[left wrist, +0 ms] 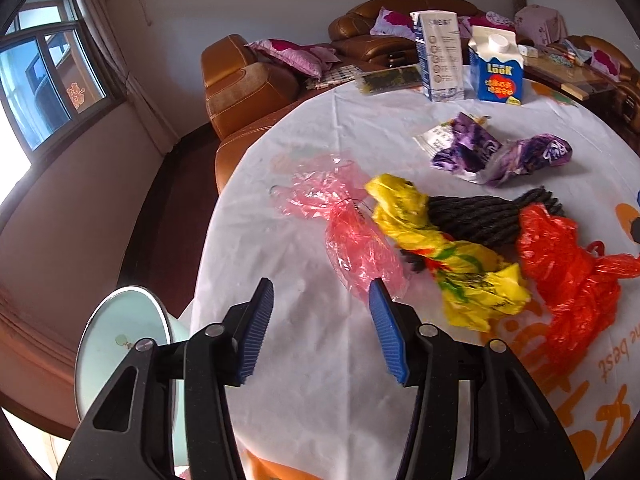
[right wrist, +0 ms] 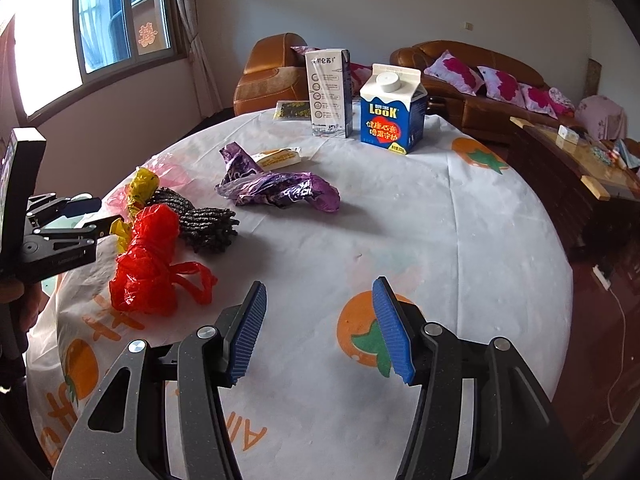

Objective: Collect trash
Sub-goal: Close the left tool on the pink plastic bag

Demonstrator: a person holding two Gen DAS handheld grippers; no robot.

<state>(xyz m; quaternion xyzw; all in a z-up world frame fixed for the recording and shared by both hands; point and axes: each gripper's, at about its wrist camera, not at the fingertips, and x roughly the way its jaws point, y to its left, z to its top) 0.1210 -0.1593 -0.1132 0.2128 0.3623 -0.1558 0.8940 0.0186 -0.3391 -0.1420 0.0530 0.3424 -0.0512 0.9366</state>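
Left edge, off the table: pale green bin, mouth tilted toward the camera, just beside the cloth. Left gripper hovers above the white tablecloth, jaws parted, nothing between the pads; its right pad sits just short of the pink plastic bag. Next along, touching in a row: yellow bag, dark rope bundle, red bag. Purple wrappers lie apart, farther back. Two cartons stand upright at the far edge. Right gripper over bare cloth, jaws apart, empty.
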